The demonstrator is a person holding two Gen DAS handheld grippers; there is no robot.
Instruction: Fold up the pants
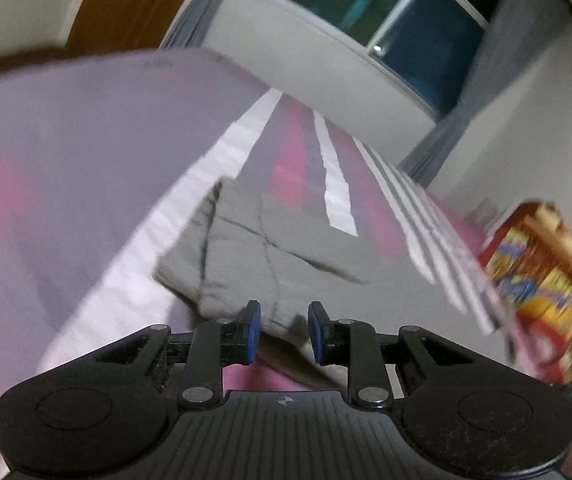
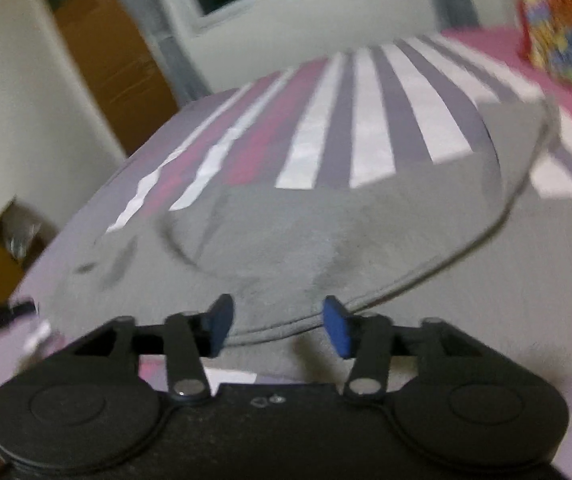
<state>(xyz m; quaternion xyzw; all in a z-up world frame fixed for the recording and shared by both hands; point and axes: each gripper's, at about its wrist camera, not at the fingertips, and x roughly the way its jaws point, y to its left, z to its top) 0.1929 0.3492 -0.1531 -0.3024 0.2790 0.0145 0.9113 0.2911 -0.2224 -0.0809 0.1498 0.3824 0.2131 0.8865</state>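
On a striped bed [image 2: 370,128], gray pants [image 2: 326,232] lie partly folded. Both the left gripper [image 1: 283,332] and right gripper [image 2: 277,322] hover open and empty, ready to pinch the fabric's near edge.

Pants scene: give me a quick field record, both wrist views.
surface: striped bedsheet, pink, white and grey
pants: grey pants, lying on the sheet, creased, look partly folded
left gripper: open, at the near edge of the pants, nothing held
right gripper: open, at a hemmed edge of the pants
other: colourful box at the sheet's right side
image quality: motion blur in both views
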